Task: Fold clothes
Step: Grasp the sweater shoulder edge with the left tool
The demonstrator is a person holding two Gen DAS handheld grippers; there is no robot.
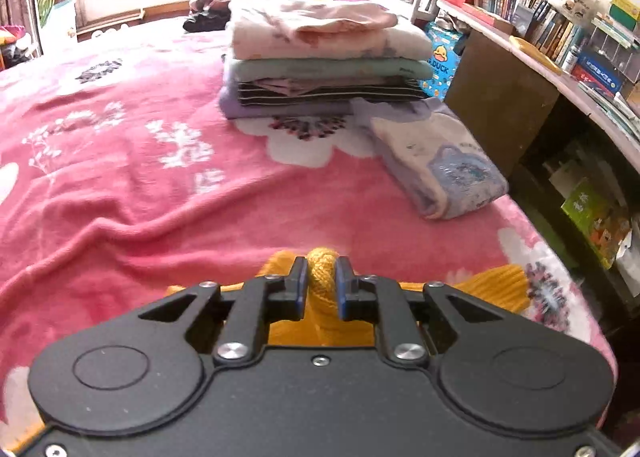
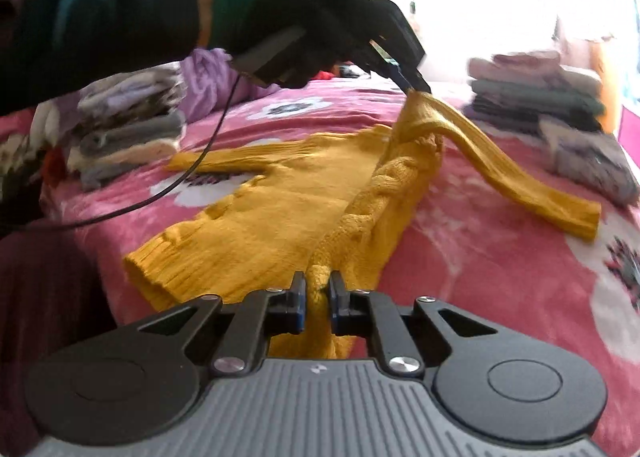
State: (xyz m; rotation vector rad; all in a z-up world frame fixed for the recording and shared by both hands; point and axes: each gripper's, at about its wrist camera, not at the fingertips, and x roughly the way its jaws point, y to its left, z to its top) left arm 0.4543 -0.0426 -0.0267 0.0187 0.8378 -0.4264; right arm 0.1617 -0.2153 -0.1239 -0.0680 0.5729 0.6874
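Yellow cable-knit sweater [image 2: 280, 193] spread on bed [image 2: 500, 257], mid-fold. Right gripper [image 2: 318, 297] fingers pinch hem edge; left gripper [image 2: 416, 87] fingers pinch shoulder, lifted beyond, sleeve dangling. Folded stack [image 1: 320, 69] ahead of left fingers; sweater's fold unfinished.

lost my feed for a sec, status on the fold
Left gripper and right gripper both shut on the yellow sweater. One side lifted, rest flat on the pink blanket. Folded piles alongside, nothing in the way.
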